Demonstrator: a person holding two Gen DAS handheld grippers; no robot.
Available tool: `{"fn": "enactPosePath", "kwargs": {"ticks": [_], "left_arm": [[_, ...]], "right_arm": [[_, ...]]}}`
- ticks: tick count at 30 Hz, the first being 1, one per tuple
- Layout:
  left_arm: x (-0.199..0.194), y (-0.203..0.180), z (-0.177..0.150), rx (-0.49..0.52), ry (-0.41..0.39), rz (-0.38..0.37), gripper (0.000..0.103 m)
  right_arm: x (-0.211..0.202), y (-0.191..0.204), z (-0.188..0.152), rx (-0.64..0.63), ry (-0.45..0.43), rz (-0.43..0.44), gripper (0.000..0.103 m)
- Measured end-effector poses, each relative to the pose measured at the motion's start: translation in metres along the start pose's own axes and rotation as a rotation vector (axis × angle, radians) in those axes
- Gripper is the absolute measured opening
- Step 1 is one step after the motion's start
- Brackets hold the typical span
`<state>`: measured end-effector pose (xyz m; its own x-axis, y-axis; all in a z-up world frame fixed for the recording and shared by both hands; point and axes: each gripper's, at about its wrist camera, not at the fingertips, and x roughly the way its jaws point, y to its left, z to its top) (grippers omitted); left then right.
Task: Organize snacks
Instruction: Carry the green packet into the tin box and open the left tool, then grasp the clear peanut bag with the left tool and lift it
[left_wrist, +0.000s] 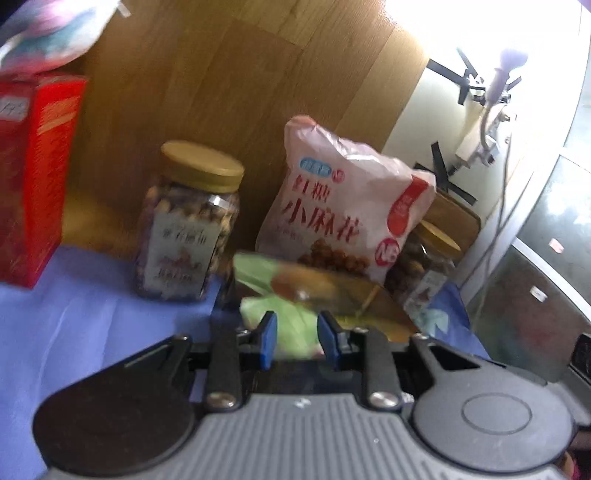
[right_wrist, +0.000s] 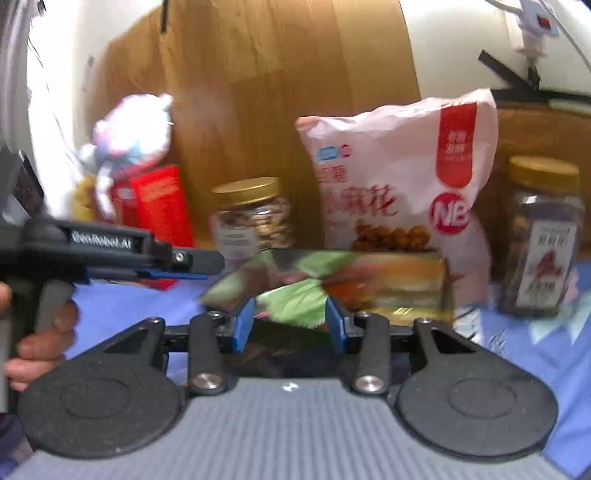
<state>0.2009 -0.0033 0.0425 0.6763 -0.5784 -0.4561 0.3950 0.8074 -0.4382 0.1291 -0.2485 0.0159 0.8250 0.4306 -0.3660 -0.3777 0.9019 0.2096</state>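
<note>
The green snack packet (right_wrist: 332, 284) lies crosswise in front of the pink twist-snack bag (right_wrist: 402, 177), long axis left to right. Right gripper (right_wrist: 291, 325) straddles its near corner, pads not visibly pressing; left gripper (left_wrist: 297, 338) pinches its other end

The left black two-finger gripper with blue pads (left_wrist: 297, 338) is clamped narrowly on something green. The right black blue-padded gripper (right_wrist: 290, 322) straddles it, left gripper at nine o'clock.
</note>
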Motion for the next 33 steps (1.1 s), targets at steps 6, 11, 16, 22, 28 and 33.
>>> {"fn": "enactPosePath", "kwargs": {"ticks": [6, 11, 16, 22, 28, 33], "left_arm": [[0.004, 0.028, -0.042, -0.047, 0.159, 0.064, 0.026], [0.011, 0.043, -0.056, -0.094, 0.201, 0.079, 0.035], [0.006, 0.048, -0.062, -0.229, 0.248, -0.099, 0.032], [-0.012, 0.054, -0.064, -0.255, 0.179, -0.050, 0.036], [0.004, 0.057, -0.064, -0.253, 0.231, -0.052, 0.044], [0.014, 0.053, -0.070, -0.315, 0.264, -0.149, 0.043]], "right_arm": [[0.009, 0.007, -0.027, 0.150, 0.171, 0.148, 0.045], [0.038, 0.024, -0.023, 0.062, 0.243, 0.072, 0.045], [0.041, 0.044, -0.031, -0.100, 0.247, -0.011, 0.045], [0.013, 0.044, -0.056, -0.193, 0.248, -0.058, 0.045], [-0.002, 0.025, -0.063, -0.099, 0.253, -0.043, 0.048], [-0.011, 0.030, -0.070, -0.117, 0.234, -0.040, 0.050]]}}
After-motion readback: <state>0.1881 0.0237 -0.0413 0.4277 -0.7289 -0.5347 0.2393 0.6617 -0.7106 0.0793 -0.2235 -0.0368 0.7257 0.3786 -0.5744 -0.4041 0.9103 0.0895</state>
